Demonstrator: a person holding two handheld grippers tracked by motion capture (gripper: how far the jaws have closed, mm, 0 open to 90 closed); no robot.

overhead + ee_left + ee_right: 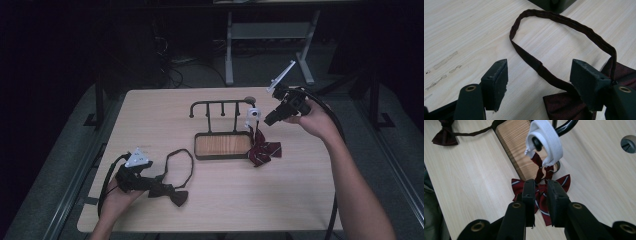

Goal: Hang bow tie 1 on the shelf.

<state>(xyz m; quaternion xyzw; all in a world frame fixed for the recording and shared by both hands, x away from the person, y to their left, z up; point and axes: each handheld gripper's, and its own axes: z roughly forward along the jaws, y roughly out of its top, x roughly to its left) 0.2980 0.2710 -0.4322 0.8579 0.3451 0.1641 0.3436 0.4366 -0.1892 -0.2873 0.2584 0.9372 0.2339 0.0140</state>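
Observation:
A dark maroon bow tie (175, 195) (564, 105) lies near the table's front left, its strap loop (180, 155) (564, 21) spread flat toward the rack. My left gripper (155, 187) (539, 67) rests low over it, jaws wide open, with the strap crossing between them. A red striped bow tie (263, 151) (564, 180) hangs by its white strap (253, 114) (549, 140) from the right end hook of the black rack (220, 103). My right gripper (267, 120) (541, 182) hovers to the right of that strap, its jaws a narrow gap apart with nothing between them.
The rack stands on a wooden base tray (222, 145) (511, 137) at the table's middle. A round cable hole (248, 99) (629, 143) sits behind it. Bare tabletop lies at the front right. A desk frame (270, 32) stands on the floor beyond the table.

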